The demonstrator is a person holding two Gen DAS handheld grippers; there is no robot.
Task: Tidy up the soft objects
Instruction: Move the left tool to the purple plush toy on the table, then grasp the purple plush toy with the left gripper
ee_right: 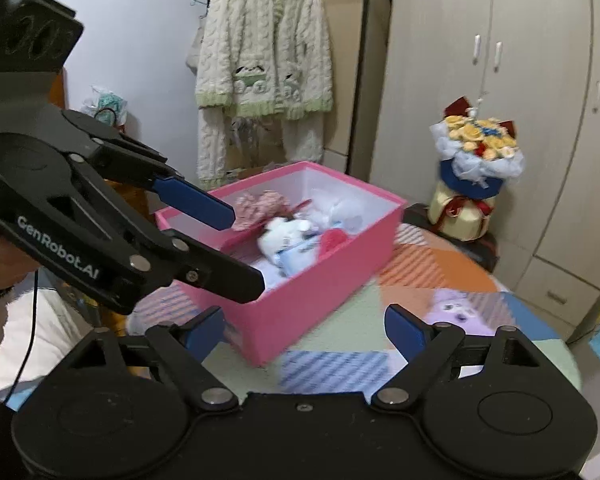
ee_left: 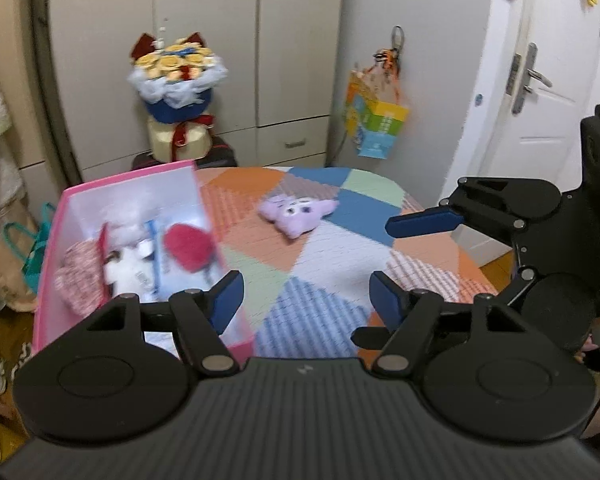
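Observation:
A purple plush toy (ee_left: 296, 211) lies on the patchwork-covered table (ee_left: 320, 280), also in the right wrist view (ee_right: 458, 312). A pink box (ee_left: 52, 280) on the table's left holds several soft toys, among them a red heart (ee_left: 190, 248) and a white plush (ee_right: 284, 236). My left gripper (ee_left: 306, 300) is open and empty, above the table's near side, right of the box. My right gripper (ee_right: 304, 326) is open and empty, near the box's front corner (ee_right: 300, 304). The right gripper shows in the left wrist view (ee_left: 424, 222), the left in the right wrist view (ee_right: 204, 200).
A flower bouquet (ee_left: 176, 92) stands behind the table by the white wardrobe (ee_left: 220, 40). A colourful bag (ee_left: 374, 120) hangs at the right, near a door (ee_left: 540, 80). A cream robe (ee_right: 264, 64) hangs on the wall. Bags (ee_left: 16, 264) sit on the floor left.

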